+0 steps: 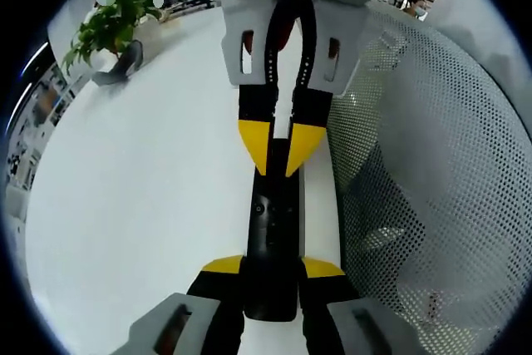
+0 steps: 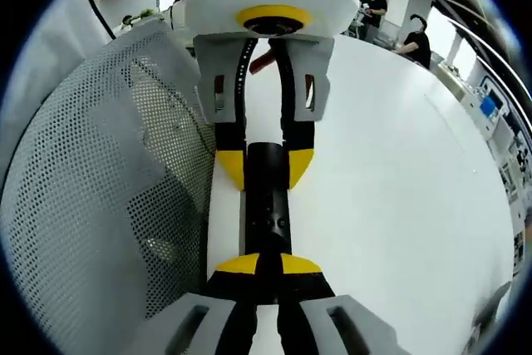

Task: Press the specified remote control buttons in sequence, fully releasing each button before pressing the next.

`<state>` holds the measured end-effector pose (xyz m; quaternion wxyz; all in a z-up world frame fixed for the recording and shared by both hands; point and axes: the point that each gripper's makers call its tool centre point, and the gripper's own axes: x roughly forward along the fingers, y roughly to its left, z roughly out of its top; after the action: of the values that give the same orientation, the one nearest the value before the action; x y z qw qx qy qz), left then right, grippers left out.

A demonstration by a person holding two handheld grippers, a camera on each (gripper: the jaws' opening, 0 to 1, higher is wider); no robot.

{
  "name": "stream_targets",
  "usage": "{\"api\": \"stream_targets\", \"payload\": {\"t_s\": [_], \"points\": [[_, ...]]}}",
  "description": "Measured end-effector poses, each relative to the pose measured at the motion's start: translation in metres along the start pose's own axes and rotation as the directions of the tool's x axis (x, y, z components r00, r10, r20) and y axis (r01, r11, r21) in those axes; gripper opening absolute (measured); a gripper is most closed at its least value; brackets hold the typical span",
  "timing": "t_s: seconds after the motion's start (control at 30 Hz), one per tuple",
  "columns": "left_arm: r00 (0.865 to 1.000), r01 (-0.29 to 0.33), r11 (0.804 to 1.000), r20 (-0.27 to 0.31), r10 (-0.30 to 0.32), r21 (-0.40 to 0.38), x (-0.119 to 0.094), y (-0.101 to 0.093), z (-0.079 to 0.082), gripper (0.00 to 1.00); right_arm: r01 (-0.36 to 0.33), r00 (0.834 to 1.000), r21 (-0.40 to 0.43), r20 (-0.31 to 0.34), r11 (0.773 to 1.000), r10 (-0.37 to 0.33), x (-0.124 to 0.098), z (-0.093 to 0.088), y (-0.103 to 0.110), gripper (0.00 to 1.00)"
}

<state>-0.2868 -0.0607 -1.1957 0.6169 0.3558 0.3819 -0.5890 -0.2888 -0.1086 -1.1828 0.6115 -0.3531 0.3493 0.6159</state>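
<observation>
On white tabletop: a long black slim plastic remote control (image 1: 273, 243) lies between the 2 grippers, beside a white perforated mesh panel (image 1: 432, 172).
Table: smooth white surface (image 1: 141, 205), bare around the remote.
Remote, long axis: runs straight from 1 gripper to the other, along the mesh panel's edge; button face up, small buttons visible mid-body (image 2: 266, 222).
Remote, ends: 1 end sits between the left gripper's jaws, the opposite end under the right gripper's tips.
Left gripper (image 1: 273, 268): yellow-tipped black jaws spread to either side of the remote's near end, pinching it by its 2 long edges.
Right gripper (image 2: 266, 265): yellow tips pressed nearly together, resting on top of the remote near its end.
Background: green leafy potted plant (image 1: 112, 22) at the table's far edge; people standing at the far side in the right gripper view (image 2: 416, 35).
</observation>
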Motion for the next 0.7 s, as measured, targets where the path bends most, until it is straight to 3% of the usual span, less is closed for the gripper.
{"api": "stream_targets", "payload": {"t_s": [0.17, 0.2, 0.3, 0.33, 0.4, 0.5, 0.7], "points": [[1.0, 0.004, 1.0, -0.011, -0.004, 0.007, 0.0003, -0.0003, 0.0001, 0.24, -0.001, 0.994, -0.076, -0.111, 0.997, -0.008, 0.0041, 0.0004, 0.003, 0.03], [1.0, 0.004, 1.0, -0.013, -0.004, 0.006, 0.0002, -0.0006, 0.0003, 0.24, 0.008, 0.992, -0.042, -0.124, 0.999, -0.013, 0.004, 0.0, 0.0029, 0.03], [1.0, 0.004, 1.0, -0.012, -0.004, 0.007, -0.0001, -0.0008, 0.0005, 0.24, 0.019, 0.99, -0.051, -0.137, 0.998, -0.026, 0.0044, -0.0003, 0.0028, 0.03], [1.0, 0.004, 1.0, -0.01, -0.004, 0.006, -0.0003, -0.0008, 0.0003, 0.24, 0.031, 0.992, -0.045, -0.121, 0.998, -0.037, 0.0035, -0.0008, 0.0026, 0.03], [1.0, 0.004, 1.0, -0.004, -0.004, 0.004, -0.0005, -0.001, 0.0002, 0.24, 0.057, 0.998, -0.008, -0.03, 0.998, -0.058, 0.0017, 0.0001, 0.0017, 0.04], [1.0, 0.003, 1.0, 0.002, -0.003, 0.0, -0.0008, -0.001, 0.0004, 0.24, 0.066, 0.994, 0.113, 0.075, 0.991, -0.074, -0.0008, -0.0004, 0.0001, 0.04], [1.0, 0.008, 1.0, 0.013, -0.008, -0.001, -0.0014, -0.0006, 0.0005, 0.24, 0.094, 0.992, 0.063, 0.075, 0.994, -0.098, -0.0021, -0.0015, 0.003, 0.04]]}}
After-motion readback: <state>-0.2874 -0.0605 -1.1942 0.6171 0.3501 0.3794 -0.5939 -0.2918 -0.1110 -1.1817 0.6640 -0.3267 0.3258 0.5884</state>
